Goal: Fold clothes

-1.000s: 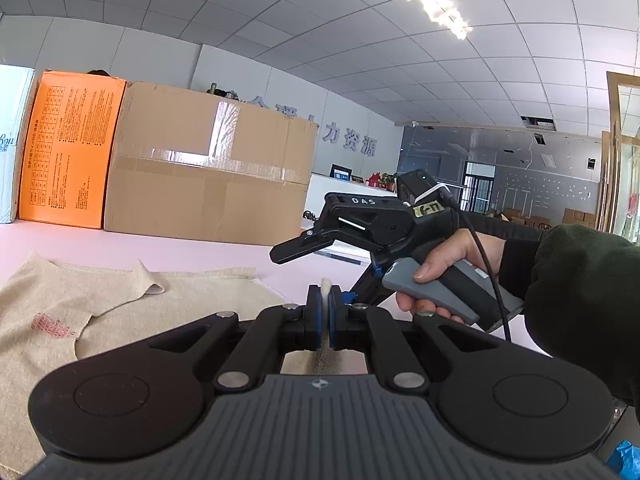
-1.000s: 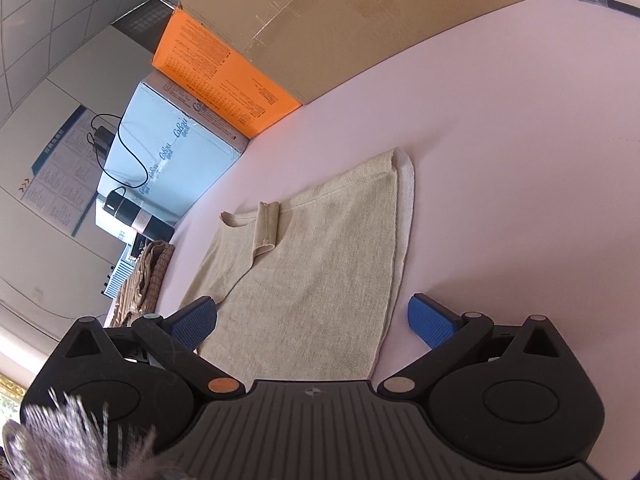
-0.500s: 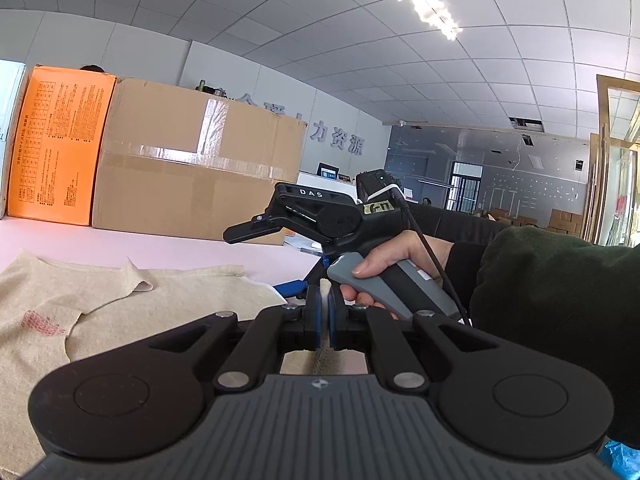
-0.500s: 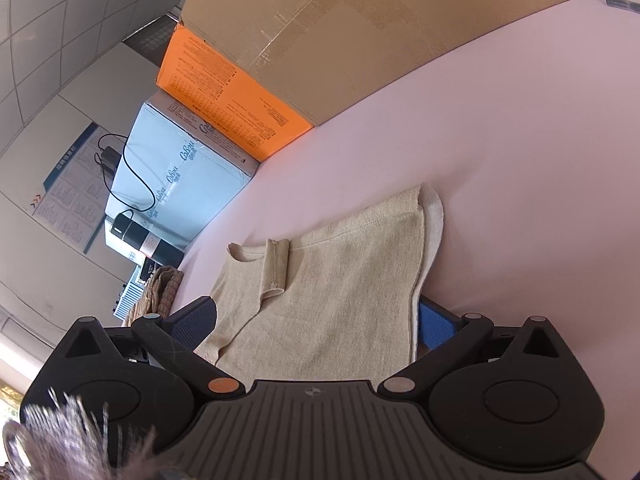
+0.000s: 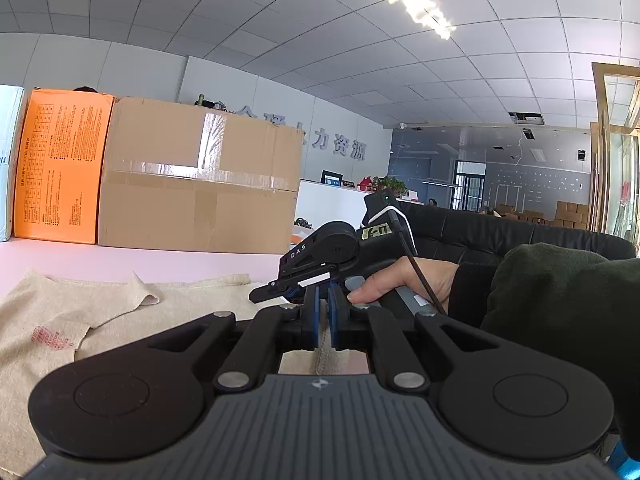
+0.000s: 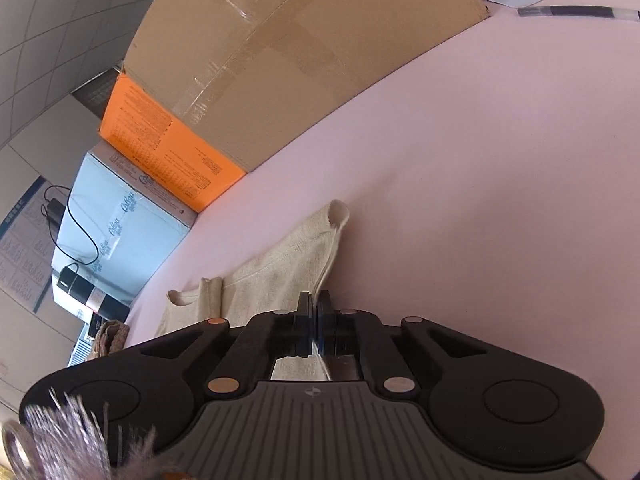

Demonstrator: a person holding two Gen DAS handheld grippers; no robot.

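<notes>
A beige knit garment [image 5: 60, 320] lies spread on the pink table [image 5: 120, 260], with a small red mark [image 5: 50, 336] on it. My left gripper [image 5: 322, 300] is shut on the garment's edge, the cloth showing between its blue pads. In the right wrist view the same garment [image 6: 280, 268] stretches away from my right gripper [image 6: 314, 312], which is shut on its hem. The right gripper [image 5: 288, 290] also shows in the left wrist view, held by a hand [image 5: 404, 284] just beyond my left fingertips.
A large taped cardboard box [image 5: 196, 184] and an orange box [image 5: 60, 168] stand at the table's far edge, with a pale blue box [image 6: 120, 232] beside them. A dark sleeve [image 5: 560, 300] fills the right. Papers and a pen [image 6: 576, 12] lie far right.
My right gripper went from open to shut on the garment's hem and came down close beside the left gripper. The left gripper stayed shut on the cloth.
</notes>
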